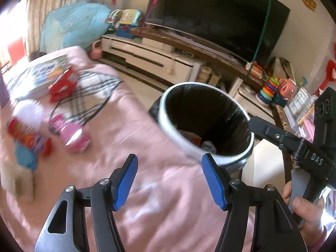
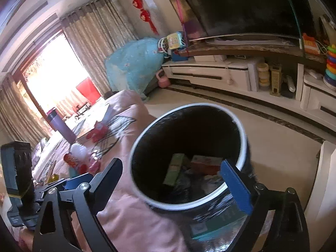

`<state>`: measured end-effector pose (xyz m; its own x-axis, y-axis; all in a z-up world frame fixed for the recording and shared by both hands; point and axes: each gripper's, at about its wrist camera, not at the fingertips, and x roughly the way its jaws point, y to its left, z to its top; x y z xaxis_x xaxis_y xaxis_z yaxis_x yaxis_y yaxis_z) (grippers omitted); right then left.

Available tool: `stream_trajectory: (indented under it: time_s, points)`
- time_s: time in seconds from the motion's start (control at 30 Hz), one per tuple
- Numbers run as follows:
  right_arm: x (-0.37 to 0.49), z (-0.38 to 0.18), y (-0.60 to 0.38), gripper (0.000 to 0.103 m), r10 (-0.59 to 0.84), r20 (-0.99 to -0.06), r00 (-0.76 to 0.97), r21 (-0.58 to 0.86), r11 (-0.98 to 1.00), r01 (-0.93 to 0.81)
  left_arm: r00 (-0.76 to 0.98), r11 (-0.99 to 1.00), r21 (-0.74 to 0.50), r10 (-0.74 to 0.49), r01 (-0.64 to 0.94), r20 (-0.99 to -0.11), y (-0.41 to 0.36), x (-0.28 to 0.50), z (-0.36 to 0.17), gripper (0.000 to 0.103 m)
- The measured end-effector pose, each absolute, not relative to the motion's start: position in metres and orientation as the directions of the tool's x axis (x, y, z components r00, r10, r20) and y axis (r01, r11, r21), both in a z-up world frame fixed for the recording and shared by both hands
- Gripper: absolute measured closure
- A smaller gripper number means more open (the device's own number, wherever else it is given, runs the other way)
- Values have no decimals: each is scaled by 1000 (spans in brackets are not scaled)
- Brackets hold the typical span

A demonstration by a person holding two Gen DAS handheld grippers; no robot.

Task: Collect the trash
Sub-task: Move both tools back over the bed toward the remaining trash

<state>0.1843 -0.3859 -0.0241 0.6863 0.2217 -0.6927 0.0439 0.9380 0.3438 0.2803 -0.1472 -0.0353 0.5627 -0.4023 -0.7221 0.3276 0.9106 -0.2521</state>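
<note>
A round trash bin (image 1: pixel 184 142) with a white rim and black liner stands beside the pink-covered table; it also shows in the right wrist view (image 2: pixel 243 147). Inside lie a green box (image 2: pixel 175 169), an orange box (image 2: pixel 206 163) and crumpled wrappers. My left gripper (image 1: pixel 170 180) is open and empty over the pink cloth, just left of the bin. My right gripper (image 2: pixel 176 180) is open and empty, jaws spread across the bin's near rim; it shows at the right of the left wrist view (image 1: pixel 255 124). Loose trash on the cloth: a pink packet (image 1: pixel 73 134), red wrappers (image 1: pixel 63 84), a red-orange bag (image 1: pixel 23 134).
A pink cloth (image 1: pixel 147 189) covers the table. A purple bottle (image 2: pixel 61 126) and books stand further along it. A TV cabinet (image 1: pixel 157 56) with a large TV (image 1: pixel 220 14) and toys runs along the far wall. Tiled floor (image 2: pixel 273 134) lies between.
</note>
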Motion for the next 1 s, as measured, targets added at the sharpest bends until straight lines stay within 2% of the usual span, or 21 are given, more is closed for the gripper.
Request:
stream_trajectory:
  time_s: [0.63, 1.0]
  points:
    - [170, -45, -253, 6, 414, -698, 584, 388, 904, -179, 632, 951, -299, -276, 72, -725, 1, 189, -33, 40]
    - [170, -52, -179, 6, 495, -707, 505, 380, 868, -319, 652, 950, -310, -211, -38, -728, 63, 172, -31, 40]
